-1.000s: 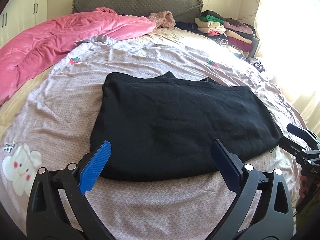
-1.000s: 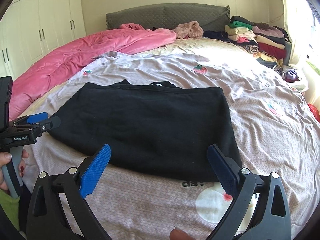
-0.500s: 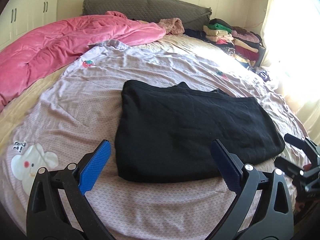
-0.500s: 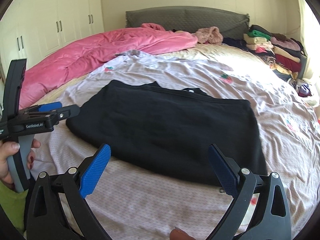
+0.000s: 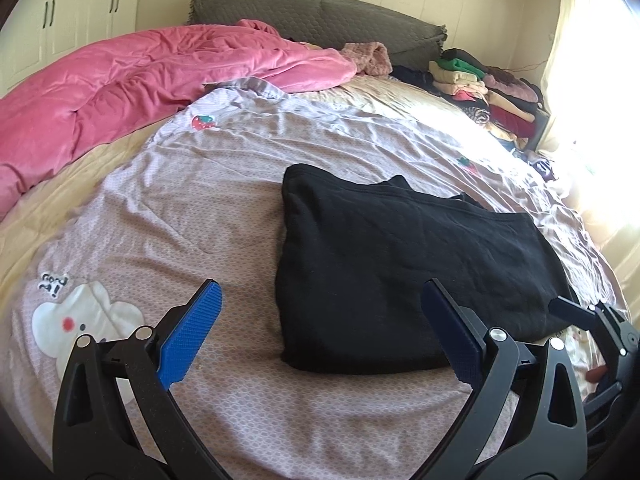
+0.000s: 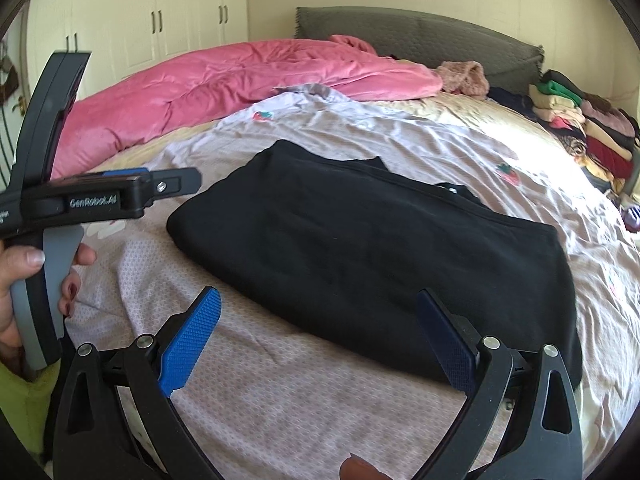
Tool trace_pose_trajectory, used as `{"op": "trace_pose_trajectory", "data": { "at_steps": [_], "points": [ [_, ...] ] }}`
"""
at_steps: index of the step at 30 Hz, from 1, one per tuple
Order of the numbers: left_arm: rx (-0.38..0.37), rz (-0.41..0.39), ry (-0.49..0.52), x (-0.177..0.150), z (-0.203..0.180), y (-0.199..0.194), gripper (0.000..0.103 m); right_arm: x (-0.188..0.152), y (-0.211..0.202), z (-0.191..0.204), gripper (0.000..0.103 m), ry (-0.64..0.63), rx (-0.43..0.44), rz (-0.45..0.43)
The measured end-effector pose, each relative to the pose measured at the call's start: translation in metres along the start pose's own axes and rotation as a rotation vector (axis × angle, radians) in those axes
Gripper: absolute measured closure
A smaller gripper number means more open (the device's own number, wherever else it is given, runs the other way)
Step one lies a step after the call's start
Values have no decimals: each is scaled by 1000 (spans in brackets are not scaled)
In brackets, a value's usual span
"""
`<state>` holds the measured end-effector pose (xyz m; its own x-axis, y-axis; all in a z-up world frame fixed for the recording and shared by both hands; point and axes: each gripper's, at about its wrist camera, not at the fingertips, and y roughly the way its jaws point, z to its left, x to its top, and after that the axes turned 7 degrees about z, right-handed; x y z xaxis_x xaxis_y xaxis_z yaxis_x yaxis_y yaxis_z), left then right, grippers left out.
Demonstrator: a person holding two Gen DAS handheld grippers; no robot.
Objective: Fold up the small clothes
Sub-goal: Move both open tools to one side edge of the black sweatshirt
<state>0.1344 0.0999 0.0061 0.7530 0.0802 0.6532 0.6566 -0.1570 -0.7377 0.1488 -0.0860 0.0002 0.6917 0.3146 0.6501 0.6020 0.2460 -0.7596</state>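
Note:
A black garment [image 5: 404, 268] lies folded flat in a rough rectangle on the bed; it also shows in the right wrist view [image 6: 372, 248]. My left gripper [image 5: 320, 328] is open and empty, held above the sheet just in front of the garment's near left corner. My right gripper [image 6: 318, 330] is open and empty, in front of the garment's near edge. The left gripper shows from the side in the right wrist view [image 6: 172, 182], left of the garment. The right gripper's tips show at the right edge of the left wrist view [image 5: 576, 312].
A pink duvet [image 5: 132, 92] is bunched along the far left of the bed. Stacks of folded clothes [image 5: 488, 92] sit at the far right by the grey headboard [image 5: 316, 16]. The lilac sheet [image 5: 160, 216] has cartoon prints. A white wardrobe [image 6: 132, 20] stands at left.
Both grippers have swung to the left and stayed open. The garment now sits further right in both views. It has not moved on the bed.

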Motion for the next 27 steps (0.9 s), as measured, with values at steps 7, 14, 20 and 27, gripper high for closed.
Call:
{"op": "trace_pose_trajectory", "data": {
  "at_steps": [7,14,20,27],
  "points": [
    [27,5,-47,5,19,5,10,6,23,19,6,-78,-9,31],
    [54,32,-82,17,36,17,10,12,46,37,6,-172,-44,59],
    [55,41,-104,25,42,24,10,15,72,55,6,-249,-82,88],
    [70,58,-87,32,41,33,10,21,97,74,6,-329,-155,80]
  ]
}}
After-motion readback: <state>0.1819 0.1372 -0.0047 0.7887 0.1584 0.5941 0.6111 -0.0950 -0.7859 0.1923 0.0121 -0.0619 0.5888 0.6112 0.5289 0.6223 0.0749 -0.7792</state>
